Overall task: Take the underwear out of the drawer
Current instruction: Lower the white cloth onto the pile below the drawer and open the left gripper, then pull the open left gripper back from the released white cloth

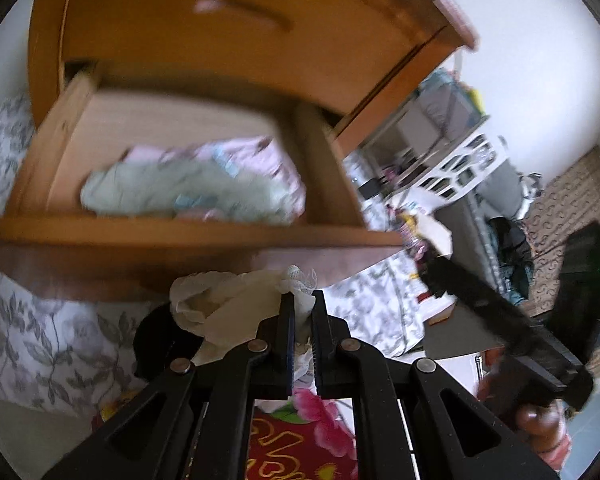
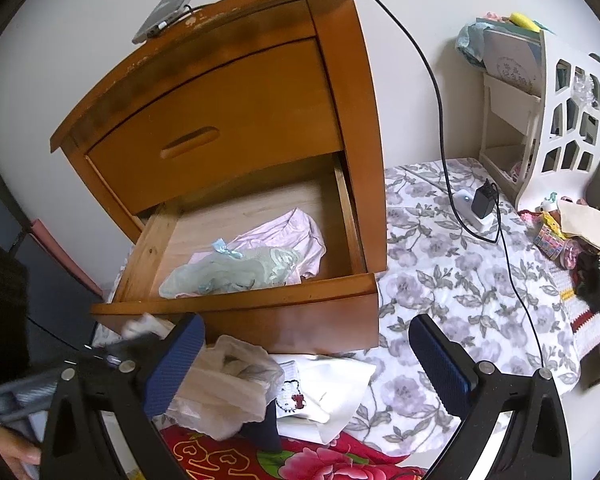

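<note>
On the floor beside a flower-print bedsheet [image 2: 452, 280], a wooden nightstand [image 2: 260, 92] stands with its upper drawer closed and the lower drawer [image 2: 236, 304] pulled well out. Inside the drawer, toward the front, lies a small heap: a pale green lace piece [image 2: 228, 274] on top of a pink garment [image 2: 284, 232], with a light blue bow between them. Below the drawer front, a loose pile of pieces already out [image 2: 240, 392] rests on a red floral cloth [image 2: 300, 460] — translucent beige, white with a small cartoon print, something dark beneath.

Left gripper [image 1: 302, 312]: jaws nearly shut, clamped on a cream lace-edged piece of underwear [image 1: 228, 300], which bunches up and to the left of the fingers. It hangs outside the drawer, just in front of the drawer's front panel. The left-wrist view is motion-blurred.

Right gripper [image 2: 306, 360]: jaws spread wide, nothing between the pads; it hovers over the pile in front of the drawer.

Step in hand, as I read it: carrying the cream piece away from the drawer toward the pile. Next move calls for lowering it onto the heap, opening the left jaws to drop it, then reaching back into the drawer for the green piece. Lace may snag on the pads at release.
</note>
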`<move>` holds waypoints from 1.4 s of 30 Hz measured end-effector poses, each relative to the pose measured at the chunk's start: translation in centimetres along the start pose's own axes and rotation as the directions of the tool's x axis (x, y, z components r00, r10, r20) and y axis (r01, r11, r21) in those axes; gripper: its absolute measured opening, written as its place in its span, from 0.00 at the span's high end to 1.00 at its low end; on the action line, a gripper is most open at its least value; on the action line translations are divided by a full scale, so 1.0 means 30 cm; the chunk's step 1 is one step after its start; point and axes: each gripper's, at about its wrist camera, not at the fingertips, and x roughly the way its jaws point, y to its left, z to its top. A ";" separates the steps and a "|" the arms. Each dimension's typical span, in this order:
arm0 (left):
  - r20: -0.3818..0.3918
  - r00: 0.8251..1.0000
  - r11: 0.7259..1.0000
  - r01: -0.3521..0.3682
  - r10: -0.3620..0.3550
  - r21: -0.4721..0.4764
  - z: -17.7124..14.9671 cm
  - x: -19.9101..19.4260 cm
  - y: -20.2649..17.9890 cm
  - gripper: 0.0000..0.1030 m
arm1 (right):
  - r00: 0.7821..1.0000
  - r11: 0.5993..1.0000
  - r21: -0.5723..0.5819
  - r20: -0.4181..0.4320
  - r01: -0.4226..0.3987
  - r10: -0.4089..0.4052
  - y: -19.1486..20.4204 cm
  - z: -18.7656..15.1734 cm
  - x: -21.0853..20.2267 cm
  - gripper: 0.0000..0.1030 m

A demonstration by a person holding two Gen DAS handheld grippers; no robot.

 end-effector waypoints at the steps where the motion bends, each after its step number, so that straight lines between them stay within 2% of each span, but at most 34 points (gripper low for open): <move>1: -0.017 1.000 1.000 -0.022 0.022 -0.013 -0.007 0.021 0.018 0.93 | 1.000 1.000 0.000 -0.002 0.000 0.000 -0.002 0.000 0.003 0.00; 11: -0.088 0.985 0.988 -0.152 0.150 -0.019 -0.056 0.128 0.112 0.93 | 1.000 1.000 -0.012 -0.023 0.001 -0.001 0.006 -0.002 0.029 0.00; 16: -0.125 0.974 0.981 -0.193 0.190 -0.009 -0.076 0.178 0.141 0.93 | 0.999 1.000 -0.020 -0.032 0.002 -0.003 0.012 -0.005 0.036 0.00; 22: -0.171 0.964 0.976 -0.214 0.205 -0.033 -0.102 0.220 0.181 0.93 | 0.999 1.000 -0.030 -0.038 0.001 -0.003 0.021 -0.008 0.039 0.00; 27: -0.158 0.966 0.976 -0.215 0.206 -0.042 -0.089 0.187 0.176 0.93 | 0.999 0.999 -0.034 -0.039 0.002 -0.004 0.023 -0.008 0.040 0.00; 30: -0.150 0.969 0.978 -0.204 0.196 -0.046 -0.081 0.160 0.171 0.89 | 0.999 0.999 -0.037 -0.040 0.002 -0.003 0.025 -0.007 0.039 0.00; 32: -0.136 0.973 0.980 -0.196 0.188 -0.048 -0.074 0.130 0.163 0.81 | 0.999 0.999 -0.038 -0.040 0.002 -0.004 0.026 -0.007 0.039 0.00; 38: -0.070 0.987 0.987 -0.149 0.145 -0.052 -0.041 0.039 0.135 0.70 | 0.999 0.999 -0.039 -0.034 0.002 -0.004 0.029 -0.009 0.032 0.00; 42: 0.009 0.992 0.991 -0.127 0.128 -0.049 -0.011 -0.062 0.107 0.61 | 0.999 0.999 -0.044 -0.035 0.001 -0.003 0.033 -0.010 0.030 0.00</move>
